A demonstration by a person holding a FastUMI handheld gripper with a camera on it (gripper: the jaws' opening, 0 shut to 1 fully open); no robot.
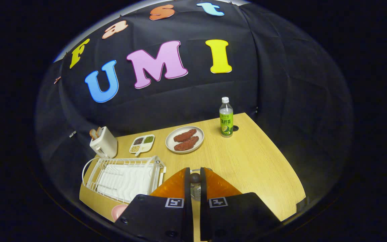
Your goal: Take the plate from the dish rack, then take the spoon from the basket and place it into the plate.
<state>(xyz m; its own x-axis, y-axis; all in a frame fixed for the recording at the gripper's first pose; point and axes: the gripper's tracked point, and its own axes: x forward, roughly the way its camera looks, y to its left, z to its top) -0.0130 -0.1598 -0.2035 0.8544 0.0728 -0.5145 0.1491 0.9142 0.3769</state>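
Spoon: your hand-held gripper (195,178) is closed on the spoon (195,177); you see its rounded dark end pinched between the two fingers in the lower middle of the frame, with a pale metallic bit showing just below it in the narrow gap.
Hand-held gripper: clenched, both fingers pressed against the spoon, held above the near part of the worktop (247,161).
Plate: the pink plate (119,211) lies flat on the worktop at the lower left of the frame, mostly hidden behind the gripper's left body, just in front of the dish rack.
Dish rack: the white wire dish rack (126,176) sits to the left of your fingers, at the lower left, with a white ribbed tray inside it.
Basket: you cannot make out the basket from here.
Grey plate: a round plate with two reddish-brown pieces of food (184,139) sits beyond the fingers, near the middle of the frame.
Divided dish: a small white compartment dish with seeds or beans (142,144) lies left of that plate, behind the dish rack.
Toaster: a white toaster with bread in its slots (103,142) stands at the left, at the far corner of the worktop.
Bottle: a capped bottle with a green label (226,117) stands upright right of centre, near the far edge.
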